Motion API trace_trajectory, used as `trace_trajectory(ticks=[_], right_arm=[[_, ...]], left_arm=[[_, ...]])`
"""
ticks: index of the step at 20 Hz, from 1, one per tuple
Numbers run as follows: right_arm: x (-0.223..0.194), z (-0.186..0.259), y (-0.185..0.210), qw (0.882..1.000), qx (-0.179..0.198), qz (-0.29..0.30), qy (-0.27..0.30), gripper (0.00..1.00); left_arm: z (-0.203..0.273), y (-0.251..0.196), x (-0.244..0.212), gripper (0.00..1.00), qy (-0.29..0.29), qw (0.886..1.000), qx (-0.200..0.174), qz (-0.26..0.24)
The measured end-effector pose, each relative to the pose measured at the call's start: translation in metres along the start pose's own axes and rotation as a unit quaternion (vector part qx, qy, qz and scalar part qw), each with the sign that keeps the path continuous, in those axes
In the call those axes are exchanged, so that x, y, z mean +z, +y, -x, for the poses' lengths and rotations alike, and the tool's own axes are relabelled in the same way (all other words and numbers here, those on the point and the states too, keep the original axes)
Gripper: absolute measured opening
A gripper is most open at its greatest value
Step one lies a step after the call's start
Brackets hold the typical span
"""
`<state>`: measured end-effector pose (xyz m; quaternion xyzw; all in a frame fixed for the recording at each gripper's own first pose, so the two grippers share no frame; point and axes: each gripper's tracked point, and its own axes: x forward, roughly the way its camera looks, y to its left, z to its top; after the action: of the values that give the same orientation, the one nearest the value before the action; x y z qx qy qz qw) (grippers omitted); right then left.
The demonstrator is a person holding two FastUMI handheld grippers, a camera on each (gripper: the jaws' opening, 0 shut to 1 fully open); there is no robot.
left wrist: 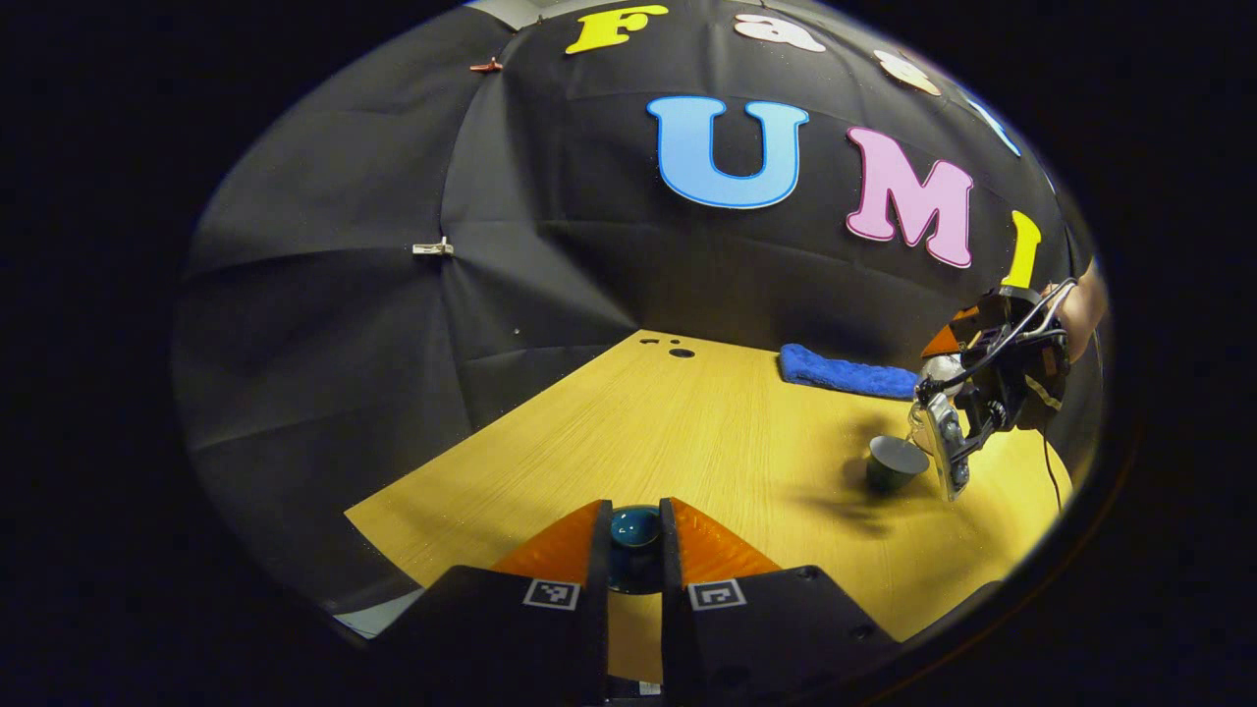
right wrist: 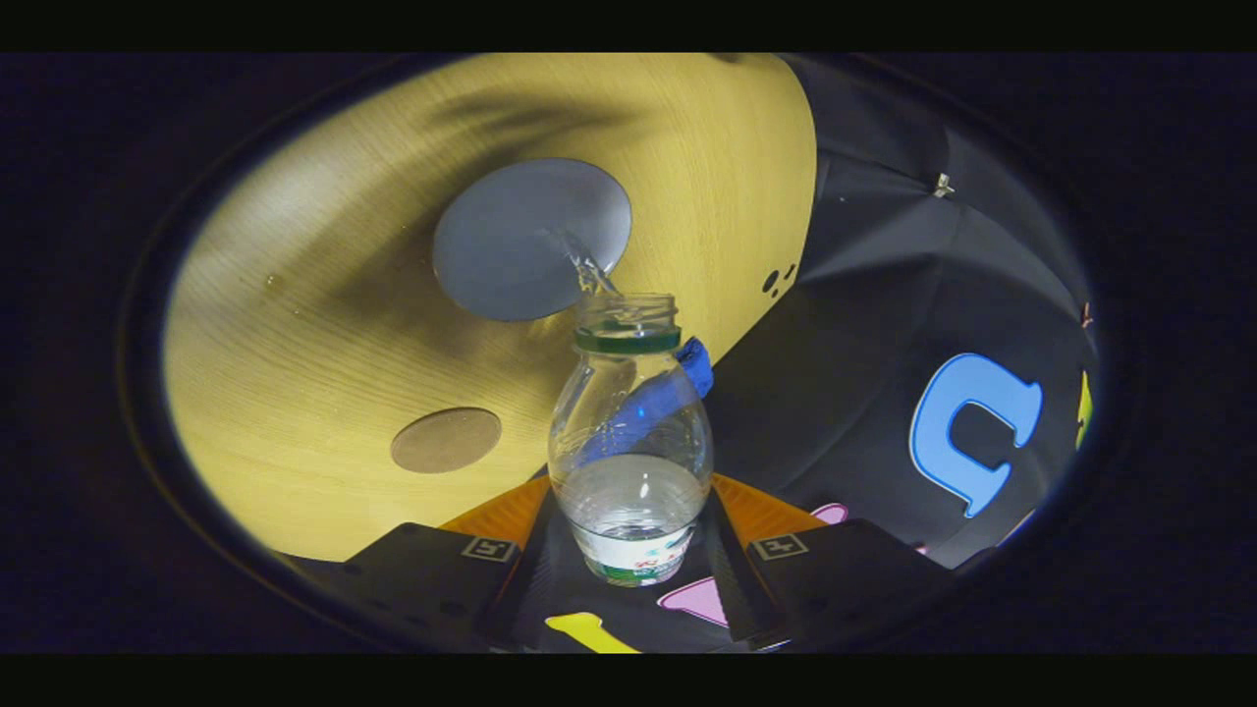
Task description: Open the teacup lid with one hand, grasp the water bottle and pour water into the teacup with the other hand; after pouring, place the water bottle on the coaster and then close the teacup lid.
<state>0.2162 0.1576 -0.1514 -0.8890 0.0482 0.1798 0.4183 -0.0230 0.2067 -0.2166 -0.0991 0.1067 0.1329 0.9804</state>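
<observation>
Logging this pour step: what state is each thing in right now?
Teacup lid: off the cup, held between the left gripper jaws.
Teacup: open, water streaming in.
Water bottle: uncapped, tipped, pouring, clamped by the right gripper.
Coaster: bare.
Blue towel: lying at the table's far edge.

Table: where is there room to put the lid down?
The table is bare between the left gripper, shut on the lid, and the cloth. It's crowded by the cup, where the right gripper pours the bottle; leave the coaster free.
</observation>
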Motion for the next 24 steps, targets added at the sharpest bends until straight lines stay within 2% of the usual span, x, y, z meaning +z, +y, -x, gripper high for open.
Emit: trace_trajectory(ticks=[3,4,5,11,12,13,16,17,18,21,22,24], right_arm=[[0.001,0.001,-0.001,1.0,0.0,0.009,0.0,0.71],[0.001,0.002,0.0,1.0,0.002,0.012,0.001,0.76],[0.002,0.003,0.0,1.0,0.002,0.017,0.001,0.71],[0.008,0.006,0.001,0.999,0.003,0.041,0.0,0.71],[0.01,0.007,0.001,0.999,0.002,0.043,-0.001,0.71],[0.01,0.006,0.0,0.999,0.001,0.045,-0.002,0.71],[0.011,0.007,0.0,0.999,0.0,0.048,-0.006,0.71],[0.011,0.007,0.001,0.999,0.001,0.048,-0.006,0.71],[0.011,0.008,0.0,0.999,0.002,0.046,-0.006,0.71],[0.008,0.007,0.003,1.0,0.004,0.031,-0.005,0.71],[0.006,0.007,0.004,1.0,0.007,0.019,-0.006,0.71],[0.002,0.011,0.006,1.0,0.015,-0.022,-0.002,0.71]], left_arm=[[0.004,0.0,-0.001,0.25,-0.002,1.0,0.003,0.0],[0.005,0.0,0.0,0.26,-0.003,1.0,0.003,0.0],[0.005,0.0,-0.001,0.26,-0.003,1.0,0.004,0.0],[0.011,-0.005,0.004,0.25,-0.01,1.0,0.0,-0.009],[0.012,-0.007,0.005,0.29,-0.011,1.0,-0.002,-0.012],[0.012,-0.011,0.005,0.25,-0.012,1.0,-0.004,-0.014],[0.015,-0.016,0.006,0.26,-0.013,1.0,-0.005,-0.014],[0.016,-0.017,0.006,0.29,-0.012,1.0,-0.006,-0.012],[0.017,-0.018,0.007,0.22,-0.013,1.0,-0.005,-0.013],[0.021,-0.023,0.011,0.29,-0.016,1.0,-0.007,-0.016],[0.021,-0.025,0.013,0.29,-0.016,1.0,-0.008,-0.018],[0.02,-0.03,0.019,0.22,-0.018,0.999,-0.011,-0.025]])
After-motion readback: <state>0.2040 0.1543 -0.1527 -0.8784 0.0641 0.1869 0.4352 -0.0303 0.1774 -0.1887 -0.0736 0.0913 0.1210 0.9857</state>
